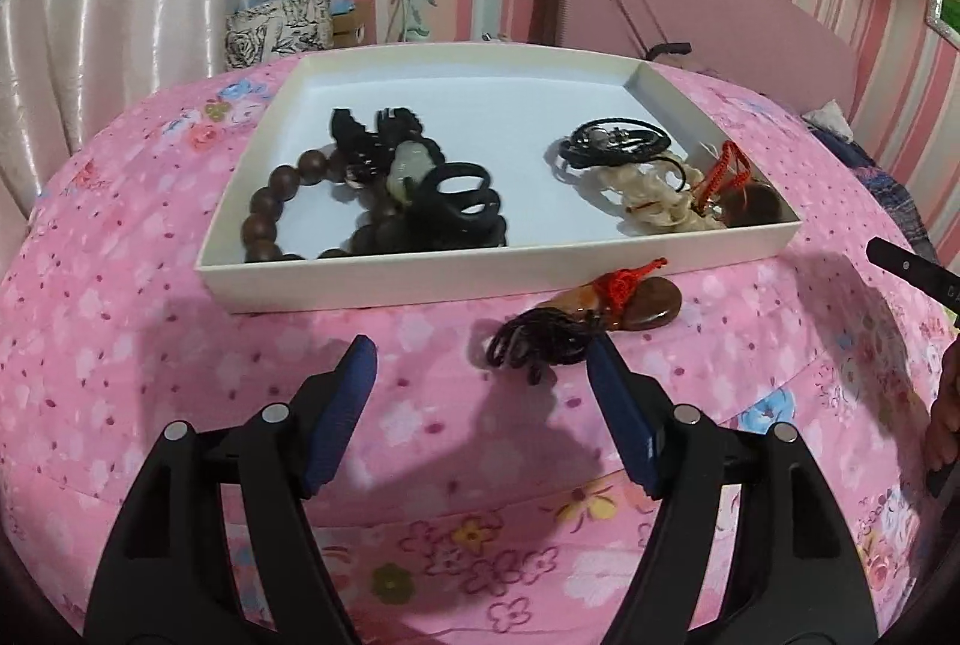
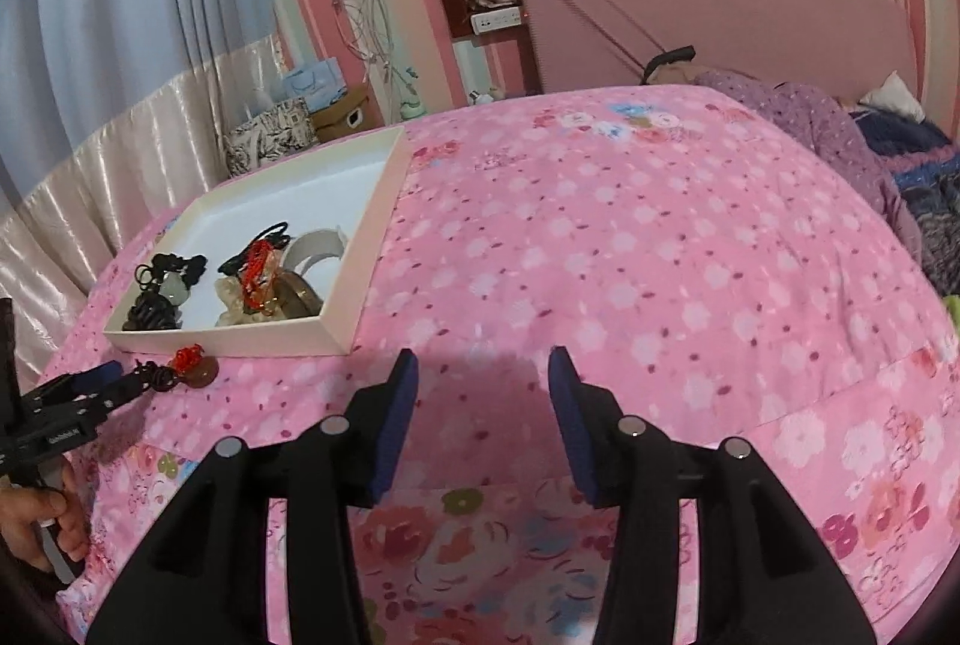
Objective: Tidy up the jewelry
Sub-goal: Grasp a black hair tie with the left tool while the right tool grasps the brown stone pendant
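A brown stone pendant (image 1: 648, 306) with a red knot and a bundled black cord (image 1: 540, 345) lies on the pink bedspread, just in front of the white tray (image 1: 360, 279). My left gripper (image 1: 480, 351) is open and low over the bedspread; its right fingertip sits beside the black cord, and nothing is pressed between the pads. From the right wrist view, the left gripper (image 2: 117, 382) reaches the same pendant (image 2: 201, 375) from the left. My right gripper (image 2: 483, 363) is open over bare bedspread, right of the tray (image 2: 336, 333), with nothing in it.
The tray holds a brown bead bracelet (image 1: 270, 207), black hair ties (image 1: 462, 207), a black cord necklace (image 1: 612, 141) and a cream beaded piece (image 1: 654, 201). A pink headboard (image 2: 720, 15) and bedding (image 2: 840, 129) are at the far right. A hand (image 2: 36, 519) grips the left tool.
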The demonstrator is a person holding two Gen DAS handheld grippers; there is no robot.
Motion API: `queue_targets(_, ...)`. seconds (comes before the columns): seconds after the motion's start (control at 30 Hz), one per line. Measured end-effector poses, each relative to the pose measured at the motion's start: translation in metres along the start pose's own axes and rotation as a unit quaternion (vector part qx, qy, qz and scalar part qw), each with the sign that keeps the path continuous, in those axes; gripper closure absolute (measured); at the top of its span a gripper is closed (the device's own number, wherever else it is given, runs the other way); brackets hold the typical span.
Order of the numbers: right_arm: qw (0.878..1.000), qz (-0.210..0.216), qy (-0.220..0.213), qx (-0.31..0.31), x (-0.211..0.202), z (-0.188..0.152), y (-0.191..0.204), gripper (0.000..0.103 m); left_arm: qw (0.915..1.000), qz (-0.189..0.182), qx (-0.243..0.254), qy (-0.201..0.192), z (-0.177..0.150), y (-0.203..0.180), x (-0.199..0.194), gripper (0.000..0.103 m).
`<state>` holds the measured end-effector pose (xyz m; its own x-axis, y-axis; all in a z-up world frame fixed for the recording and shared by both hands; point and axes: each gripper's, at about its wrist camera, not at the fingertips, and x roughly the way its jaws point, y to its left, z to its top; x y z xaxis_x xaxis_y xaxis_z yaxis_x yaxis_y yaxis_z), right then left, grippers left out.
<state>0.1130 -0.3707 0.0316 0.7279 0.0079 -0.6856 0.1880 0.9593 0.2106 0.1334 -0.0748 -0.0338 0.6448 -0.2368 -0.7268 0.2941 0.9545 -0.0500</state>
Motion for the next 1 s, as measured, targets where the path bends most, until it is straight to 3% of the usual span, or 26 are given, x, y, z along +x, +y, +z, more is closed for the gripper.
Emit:
queue_targets(0.13, 1.0, 0.02, 0.011, -0.004, 0.007, -0.004, 0.012, 0.058, 0.9998, -0.003, 0.017, 0.008, 0.005, -0.012, 0.009, 0.036)
queue_targets(0.23, 0.999, 0.033, 0.018, -0.035, 0.011, -0.008, 0.037, 0.058, 0.9993, -0.024, 0.022, 0.016, 0.011, -0.018, 0.018, 0.055)
queue_targets(0.3, 0.998, 0.048, 0.023, -0.046, 0.012, -0.01, 0.048, 0.058, 0.9986, -0.04, 0.025, 0.023, 0.015, -0.022, 0.025, 0.075)
queue_targets(0.37, 0.996, 0.056, 0.026, -0.056, 0.013, -0.012, 0.06, 0.058, 0.9982, -0.051, 0.027, 0.019, 0.014, -0.025, 0.023, 0.08)
queue_targets(0.77, 0.987, 0.1, 0.078, -0.103, 0.045, -0.018, 0.149, 0.058, 0.9977, -0.065, 0.022, 0.003, 0.001, -0.011, -0.002, 0.082)
queue_targets(1.0, 0.986, 0.102, 0.1, -0.084, 0.076, -0.023, 0.194, 0.058, 0.9995, -0.03, 0.01, -0.004, -0.006, 0.029, -0.012, 0.082)
